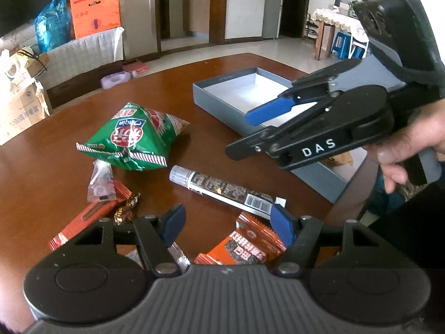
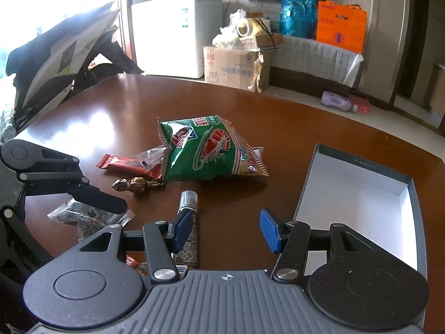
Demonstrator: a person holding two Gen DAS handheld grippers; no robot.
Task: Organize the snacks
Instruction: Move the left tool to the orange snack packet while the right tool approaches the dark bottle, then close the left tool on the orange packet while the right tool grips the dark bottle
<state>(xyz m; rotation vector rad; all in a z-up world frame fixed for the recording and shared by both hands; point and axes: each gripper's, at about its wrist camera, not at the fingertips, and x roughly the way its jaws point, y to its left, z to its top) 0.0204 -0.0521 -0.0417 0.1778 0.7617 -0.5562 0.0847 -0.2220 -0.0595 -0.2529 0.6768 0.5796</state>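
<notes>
Left tongs (image 1: 228, 226) spread, empty, above orange packet (image 1: 244, 246); right tongs (image 2: 226, 229) spread, empty, tube (image 2: 189, 222) at their left pad, box (image 2: 358, 197) to their right.

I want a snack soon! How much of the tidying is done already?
Barely started. The grey box shows just one small brownish wrapper near a corner. Both the left gripper and right gripper are open and empty. Left on the table: green chips bag, tube, orange packets and candies.
</notes>
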